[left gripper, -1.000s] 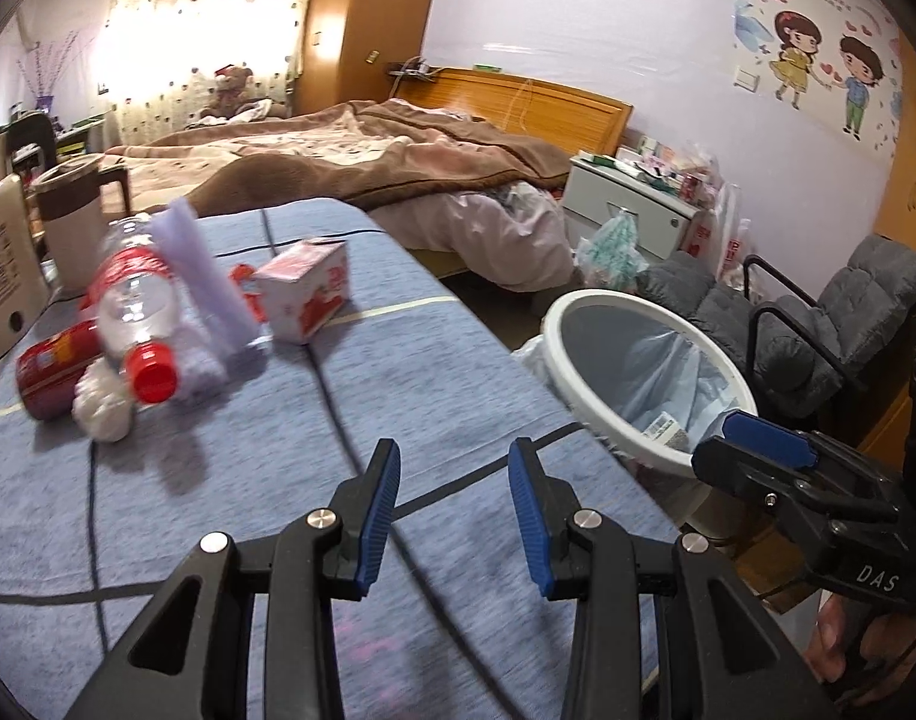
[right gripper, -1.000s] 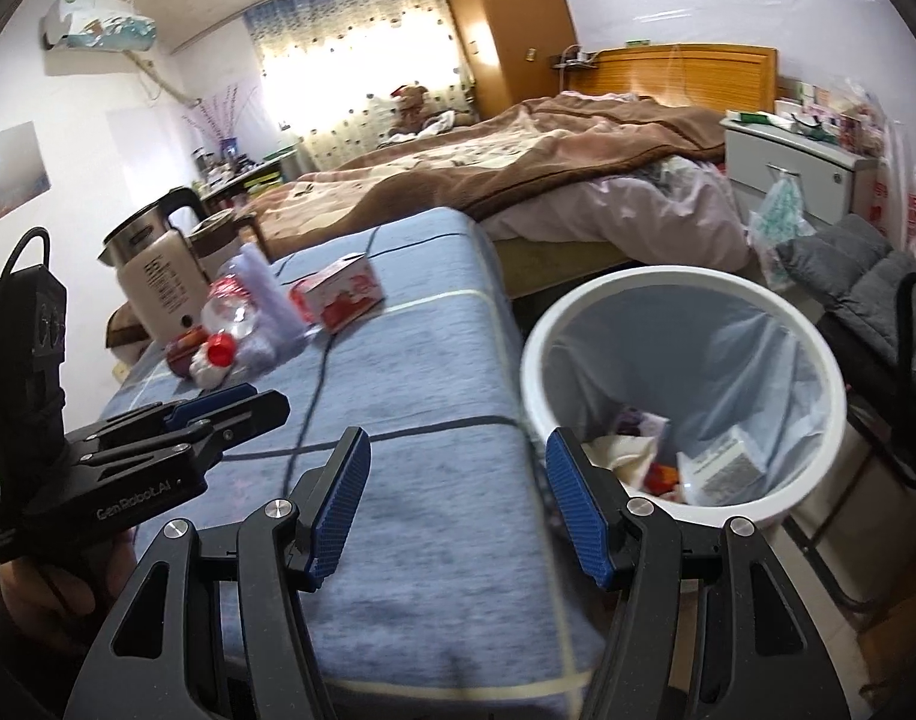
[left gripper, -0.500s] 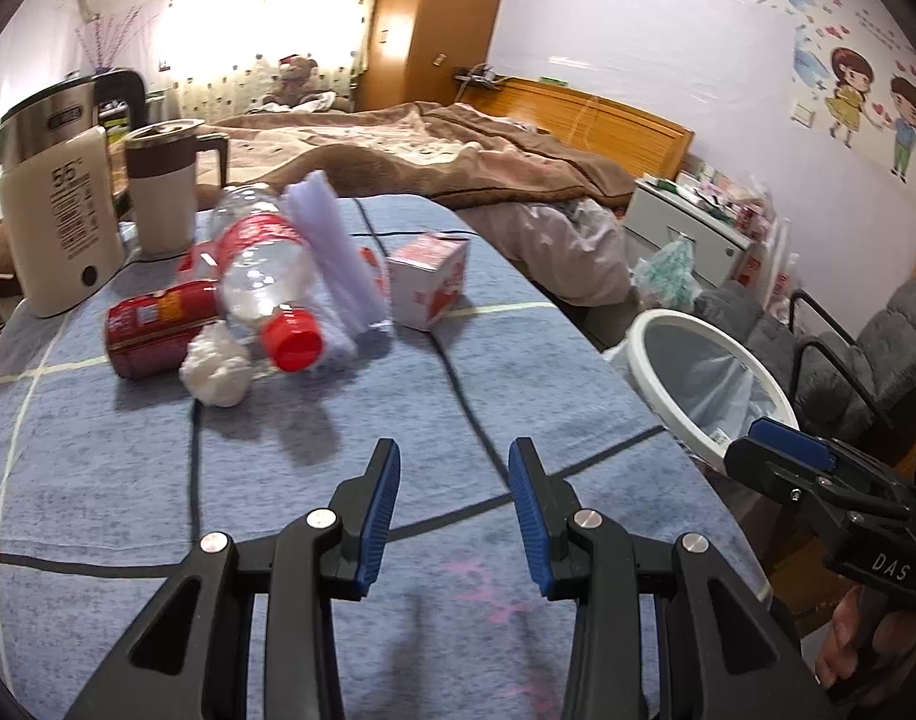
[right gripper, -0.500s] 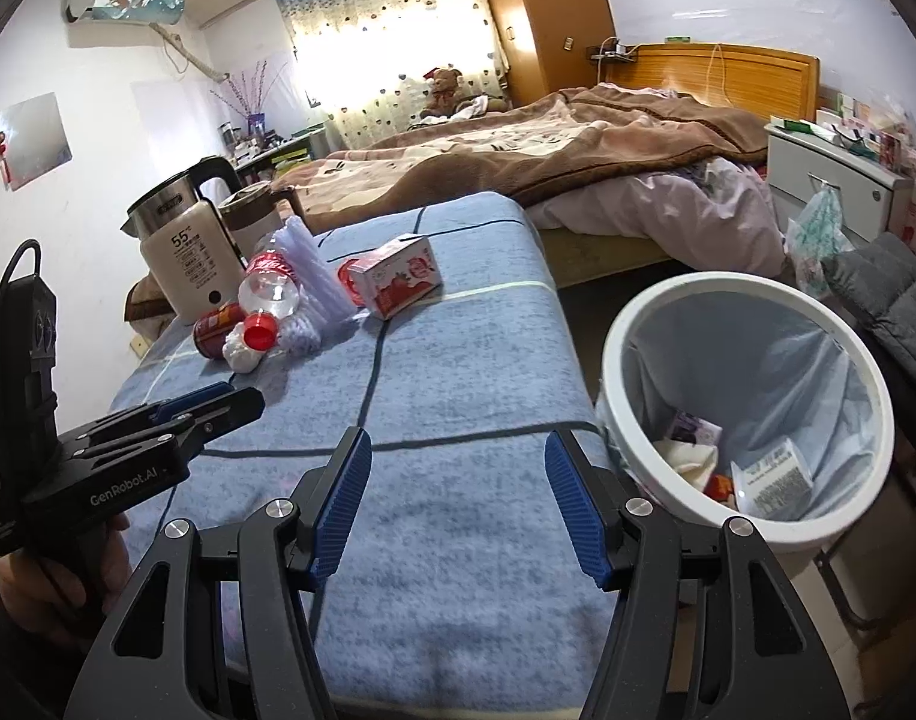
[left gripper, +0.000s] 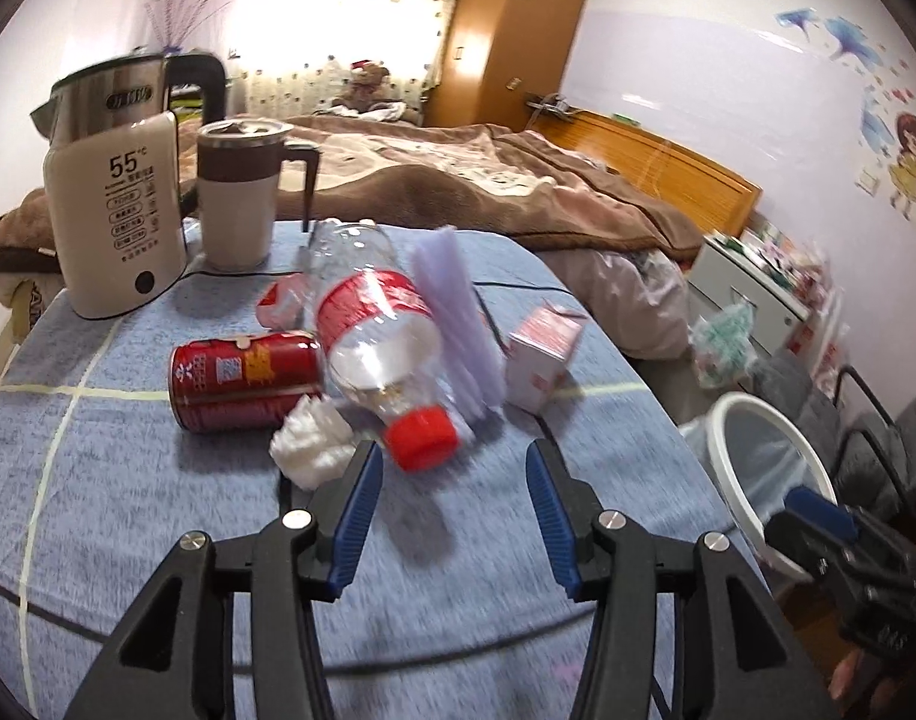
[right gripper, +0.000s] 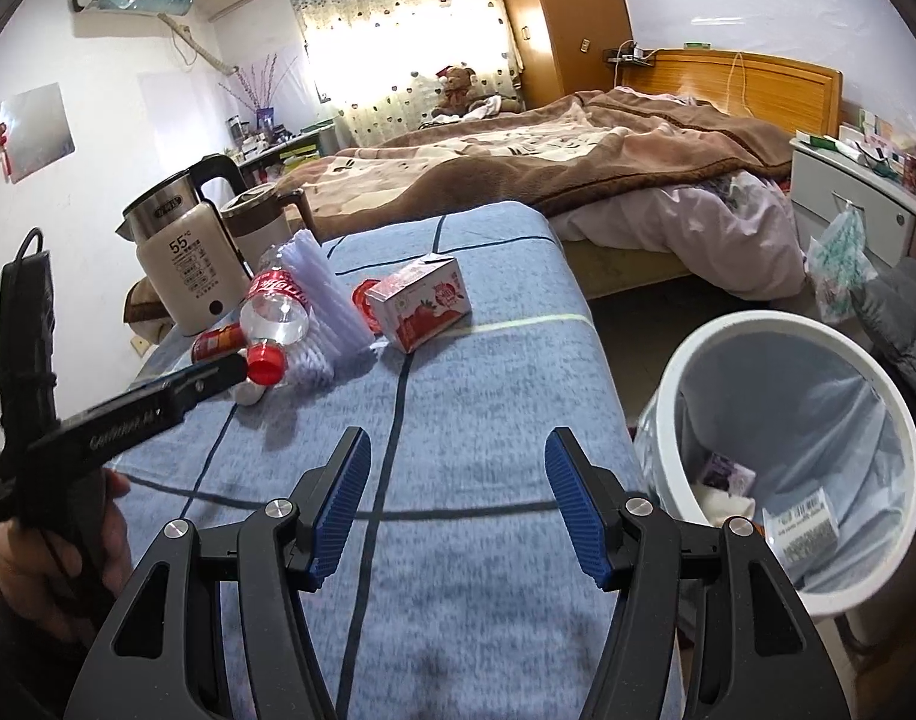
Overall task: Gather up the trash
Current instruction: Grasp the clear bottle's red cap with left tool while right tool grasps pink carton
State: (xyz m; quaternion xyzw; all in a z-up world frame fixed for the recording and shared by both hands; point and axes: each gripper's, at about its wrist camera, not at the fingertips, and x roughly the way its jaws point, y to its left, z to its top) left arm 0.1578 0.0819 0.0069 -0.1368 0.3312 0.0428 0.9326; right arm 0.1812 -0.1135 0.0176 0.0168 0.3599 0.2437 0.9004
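Note:
On the blue cloth lies a heap of trash: a clear plastic bottle [left gripper: 374, 330] with a red cap, a red can [left gripper: 242, 381] on its side, a crumpled white tissue [left gripper: 311, 447], a white foam sleeve [left gripper: 458, 324] and a small pink-and-white carton [left gripper: 541, 357]. My left gripper [left gripper: 452, 462] hovers just short of the bottle's cap, its jaws opening with nothing between them. My right gripper [right gripper: 458, 450] stands open over bare cloth, nearer the bin. The white bin [right gripper: 781, 336] with a liner stands on the floor to the right, with some trash inside.
A kettle [left gripper: 119, 204] and a lidded mug [left gripper: 239, 192] stand at the table's far left, with a black cord running across the cloth. A bed [right gripper: 577, 156] lies beyond, a nightstand [right gripper: 847, 192] and a grey chair [right gripper: 901, 312] to the right.
My left gripper swung left from the bin side toward the trash heap and its jaws widened. My right gripper also shifted left, bringing more of the table into view.

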